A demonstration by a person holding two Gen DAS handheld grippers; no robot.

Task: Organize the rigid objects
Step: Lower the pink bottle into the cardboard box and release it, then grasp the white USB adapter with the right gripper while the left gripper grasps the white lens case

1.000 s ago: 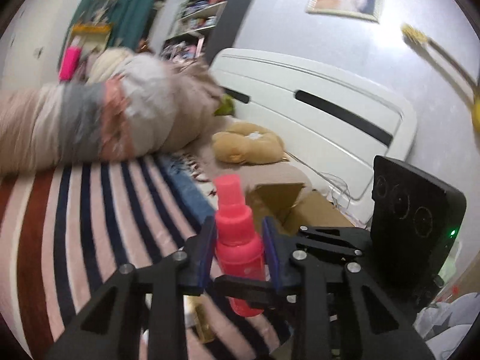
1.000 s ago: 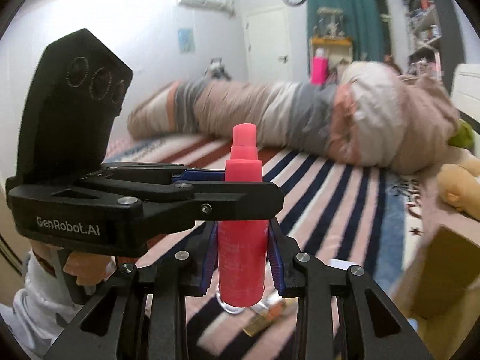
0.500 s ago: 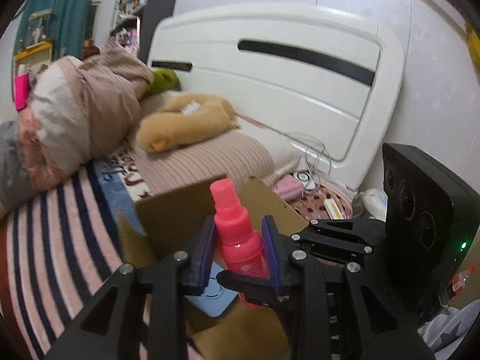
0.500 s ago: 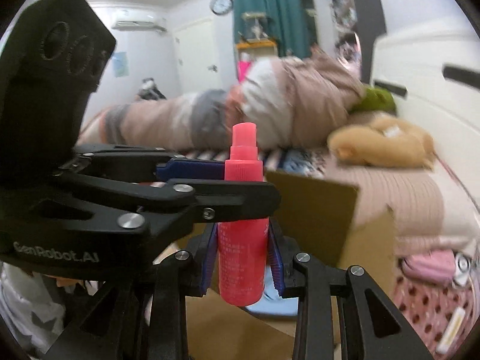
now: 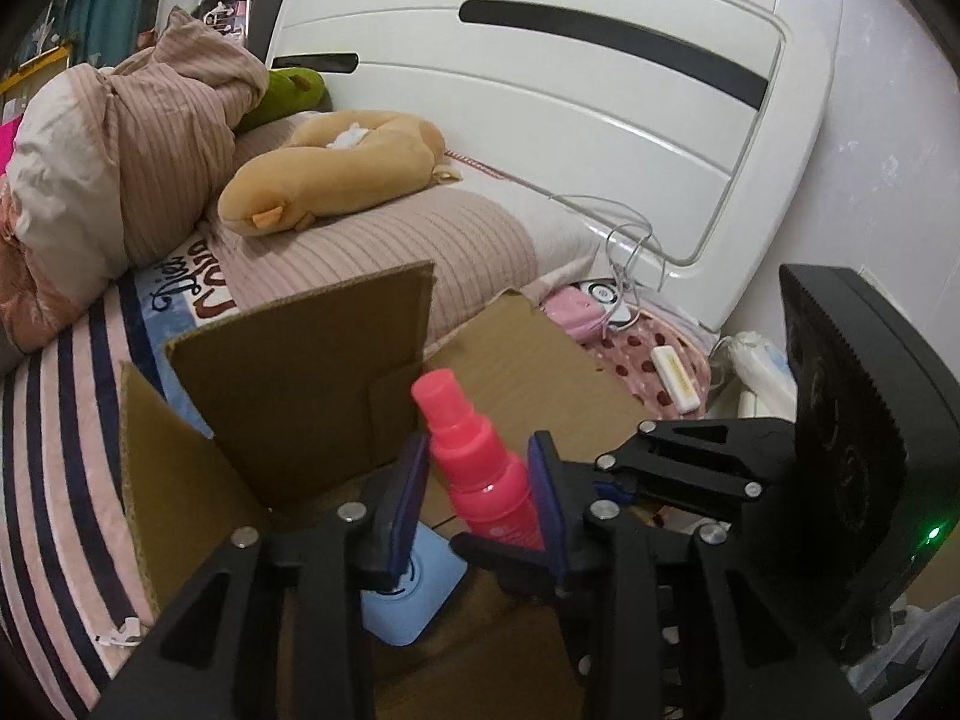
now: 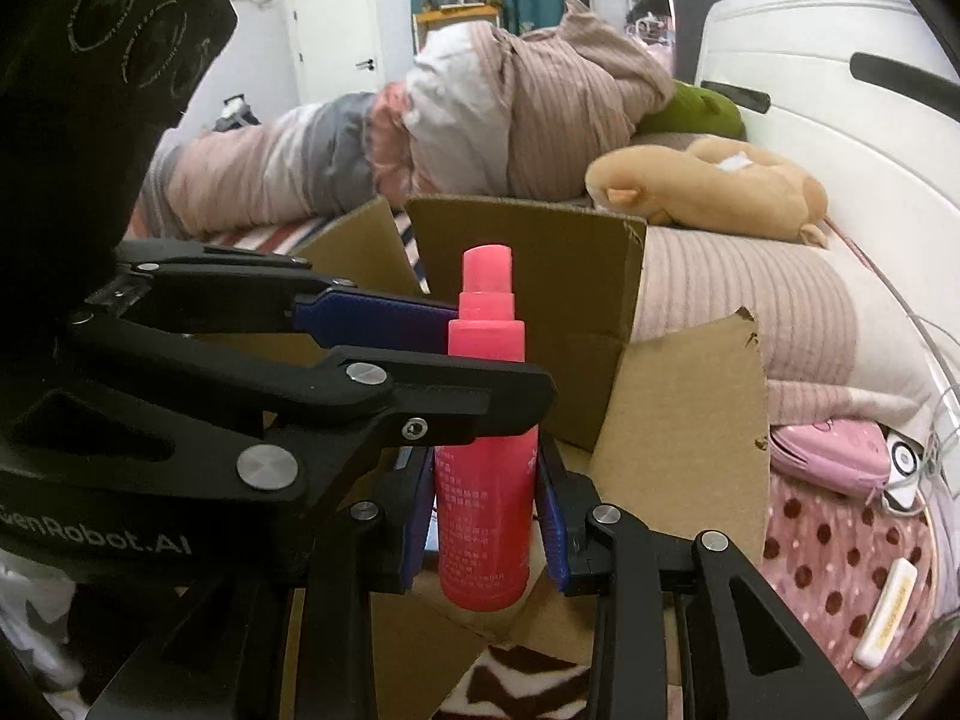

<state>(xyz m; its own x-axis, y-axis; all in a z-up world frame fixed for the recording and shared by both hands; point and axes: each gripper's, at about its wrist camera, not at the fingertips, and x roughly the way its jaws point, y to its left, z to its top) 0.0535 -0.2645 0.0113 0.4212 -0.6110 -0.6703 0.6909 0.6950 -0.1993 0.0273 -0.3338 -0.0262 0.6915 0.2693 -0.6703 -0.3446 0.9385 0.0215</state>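
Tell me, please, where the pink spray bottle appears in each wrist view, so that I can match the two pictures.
Left wrist view: the pink spray bottle sits low and centre, tilted, between the left gripper fingers.
Right wrist view: it stands upright at centre, its lower body between the right gripper fingers and the left gripper crossing in front of it.
Shared landmark: the open cardboard box behind the bottle.

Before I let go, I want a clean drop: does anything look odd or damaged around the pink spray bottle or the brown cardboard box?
Both grippers, left and right, clamp the same pink spray bottle over the open brown cardboard box. One flap has a ragged, torn corner. No spill is visible.
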